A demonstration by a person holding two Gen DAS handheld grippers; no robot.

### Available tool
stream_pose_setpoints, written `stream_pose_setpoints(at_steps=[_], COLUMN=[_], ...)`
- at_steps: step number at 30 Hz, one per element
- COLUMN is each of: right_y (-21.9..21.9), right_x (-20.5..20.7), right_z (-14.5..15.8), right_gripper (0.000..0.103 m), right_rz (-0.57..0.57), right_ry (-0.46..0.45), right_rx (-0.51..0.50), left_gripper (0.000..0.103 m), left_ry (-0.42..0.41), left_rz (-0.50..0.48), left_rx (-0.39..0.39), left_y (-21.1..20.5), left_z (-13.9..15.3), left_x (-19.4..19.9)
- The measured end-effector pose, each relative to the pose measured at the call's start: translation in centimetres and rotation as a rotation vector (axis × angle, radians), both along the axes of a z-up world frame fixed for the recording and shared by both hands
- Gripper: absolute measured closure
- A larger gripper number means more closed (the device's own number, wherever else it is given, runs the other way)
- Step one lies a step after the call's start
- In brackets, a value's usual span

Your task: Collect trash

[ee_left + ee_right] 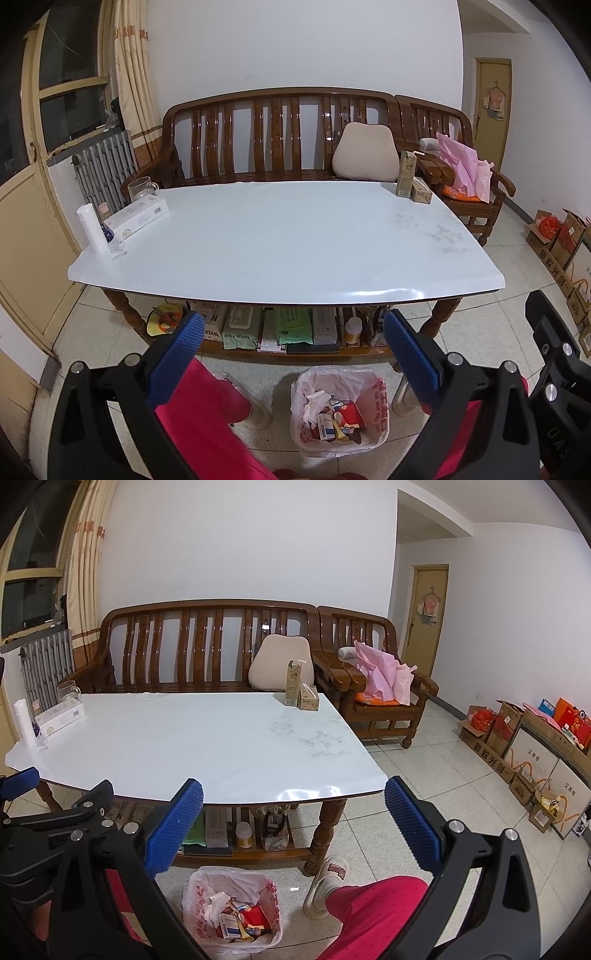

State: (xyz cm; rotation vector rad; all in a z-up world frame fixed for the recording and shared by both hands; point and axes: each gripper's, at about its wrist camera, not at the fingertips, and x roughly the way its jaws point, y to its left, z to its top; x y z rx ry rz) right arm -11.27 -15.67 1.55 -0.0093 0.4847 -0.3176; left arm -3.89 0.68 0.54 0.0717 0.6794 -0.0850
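Ahead of both my tongs I see one white table [258, 240]. One lined trash bin [338, 410] sits below between the left gripper [293, 349] fingers. Two cartons [300, 690] stand far ahead. Left and right gripper [293, 827] gape wide, empty.

I am looking at a white table [258, 251] on turned wooden legs. At its far right corner a tall drink carton [405, 173] is standing upright, with a small box [421, 191] just beside it. Along the left edge a flat white box [136, 217], a glass mug [141, 188] and a white tube [90, 229] are sitting; a small bottle, I think, is standing behind the tube.
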Motion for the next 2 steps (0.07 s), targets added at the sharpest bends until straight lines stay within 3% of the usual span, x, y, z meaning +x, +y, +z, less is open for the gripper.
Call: stream_pose_setpoints(at_steps=[2], right_y=[-0.08], right_x=[-0.12], right_z=[0.0], right_gripper=[0.007], right_rz=[0.001], right_ry=[-0.001], right_rx=[0.001], left_gripper=[0.008], left_ry=[-0.002], left_rz=[0.001], left_rx=[0.003], left_y=[-0.02], left_z=[0.03], left_x=[0.04])
